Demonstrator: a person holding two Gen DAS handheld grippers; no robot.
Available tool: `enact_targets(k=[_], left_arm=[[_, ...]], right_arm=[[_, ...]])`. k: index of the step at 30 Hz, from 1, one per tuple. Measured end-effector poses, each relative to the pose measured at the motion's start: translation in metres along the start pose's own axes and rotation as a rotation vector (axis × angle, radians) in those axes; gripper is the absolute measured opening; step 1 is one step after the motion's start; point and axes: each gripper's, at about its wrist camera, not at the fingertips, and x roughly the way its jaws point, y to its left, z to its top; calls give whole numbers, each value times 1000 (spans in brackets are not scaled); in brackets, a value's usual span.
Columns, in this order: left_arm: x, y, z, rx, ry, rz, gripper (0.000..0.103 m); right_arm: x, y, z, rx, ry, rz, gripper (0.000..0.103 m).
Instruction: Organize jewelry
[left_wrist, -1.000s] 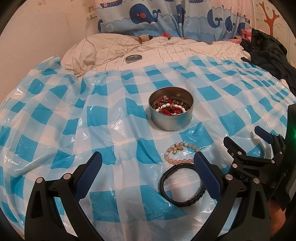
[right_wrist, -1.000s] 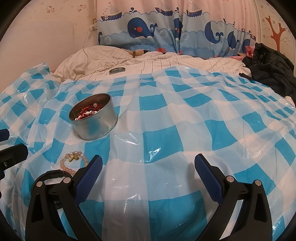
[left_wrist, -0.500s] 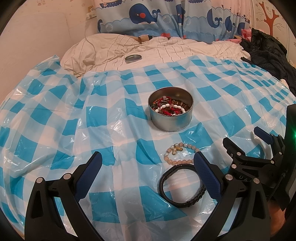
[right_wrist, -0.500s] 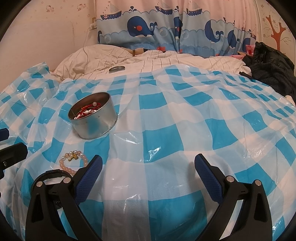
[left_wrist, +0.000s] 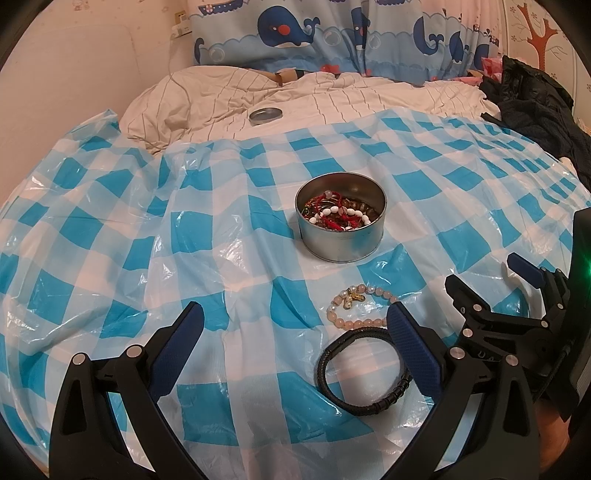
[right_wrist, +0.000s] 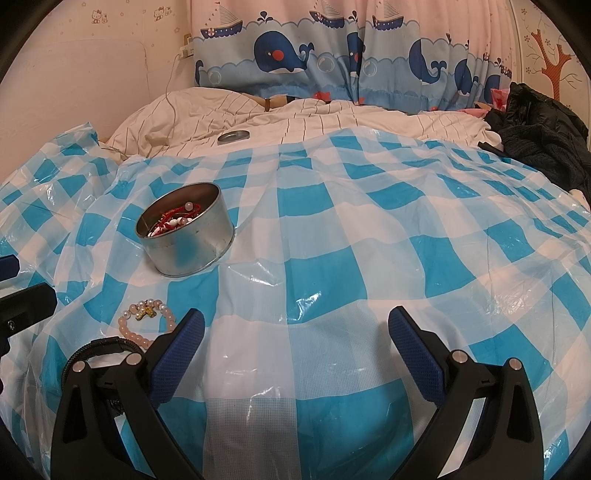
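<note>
**Two bracelets left on the bed, both grippers released**

We have the left gripper (left_wrist: 295, 332) spread wide, holding nothing, low over the checked plastic sheet (left_wrist: 110, 240) near the bed's front edge. Right gripper (right_wrist: 295, 332) is also spread and empty, over bare sheet to the right of the jewelry.

The round tin (left_wrist: 340, 225) sits mid-sheet, lid off, already holding red cord and white bead pieces. The lid (left_wrist: 265, 115) lies well apart on the striped duvet (left_wrist: 332, 103) toward the head of the bed.

Two pieces aren't in yet: the pink bead bracelet (left_wrist: 356, 308) just in front of the tin, and the black braided bracelet (left_wrist: 364, 371) nearer us, touching or nearly touching the pink one. The left gripper's right finger (left_wrist: 410, 347) overlaps both in the left view.

Risks as we see them:
- Sheet is thin, loose and wrinkled; a pinch on a flat bracelet likely grabs plastic too, dragging the tin or tipping it on the soft bed.
- Bracelets so close together: closing on one may snag the other.
- Beads are round and slick, so they may roll out of the pads.
- Grippers are close together; we risk a clash if both go in.
</note>
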Motion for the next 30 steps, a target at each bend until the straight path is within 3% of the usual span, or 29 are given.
enact_targets(k=[30], left_arm=[[0,-1,1,-6,0,1,95]], right_arm=[[1,1,1,-2,3,-1,95]])
